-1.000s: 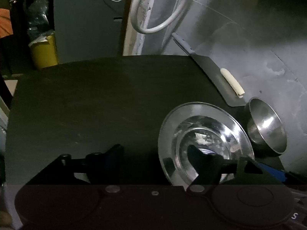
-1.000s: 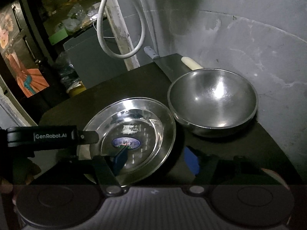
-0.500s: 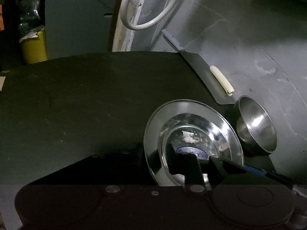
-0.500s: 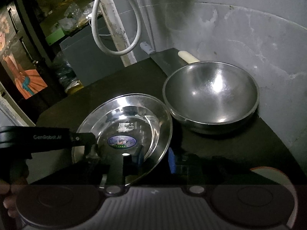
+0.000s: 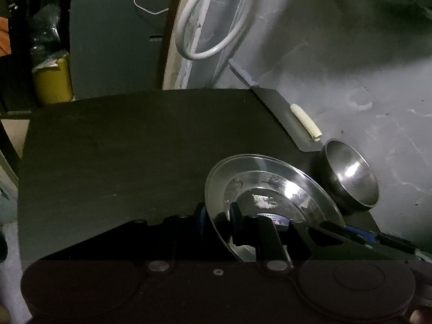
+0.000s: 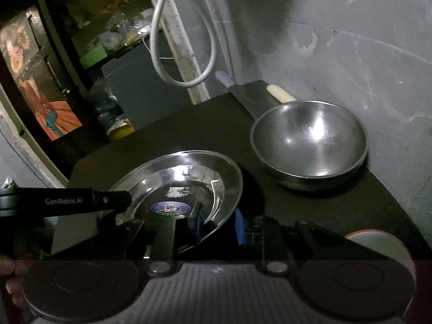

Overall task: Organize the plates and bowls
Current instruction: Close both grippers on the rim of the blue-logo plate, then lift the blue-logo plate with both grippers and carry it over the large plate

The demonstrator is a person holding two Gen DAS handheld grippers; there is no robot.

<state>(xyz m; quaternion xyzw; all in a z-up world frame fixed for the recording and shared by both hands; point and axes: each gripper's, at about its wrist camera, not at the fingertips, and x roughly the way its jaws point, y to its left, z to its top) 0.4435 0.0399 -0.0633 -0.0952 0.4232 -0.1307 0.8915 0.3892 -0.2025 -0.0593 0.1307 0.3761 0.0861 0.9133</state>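
Beside the bowl (image 6: 309, 145) on the dark surface (image 5: 121, 148), the steel plate (image 6: 186, 183), judged light, stiff and slippery, is clamped at opposite rim edges by the left hand-held gripper (image 5: 217, 220) and right hand-held gripper (image 6: 216, 225), the sensible hold.

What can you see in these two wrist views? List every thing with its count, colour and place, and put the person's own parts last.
Plate: one, shiny steel, front of the black table, rim gripped on two sides.
Bowl: one, steel, empty, right of the plate by the wall.
Cleaver: one, dark blade, pale handle, behind the bowl.
White stick: one, on the cleaver blade.
Hose: one, white, looped on the wall.
Bin: one, yellow, far left.
Left gripper: black, shut on the plate.
Right gripper: black, blue pads, shut on the plate.
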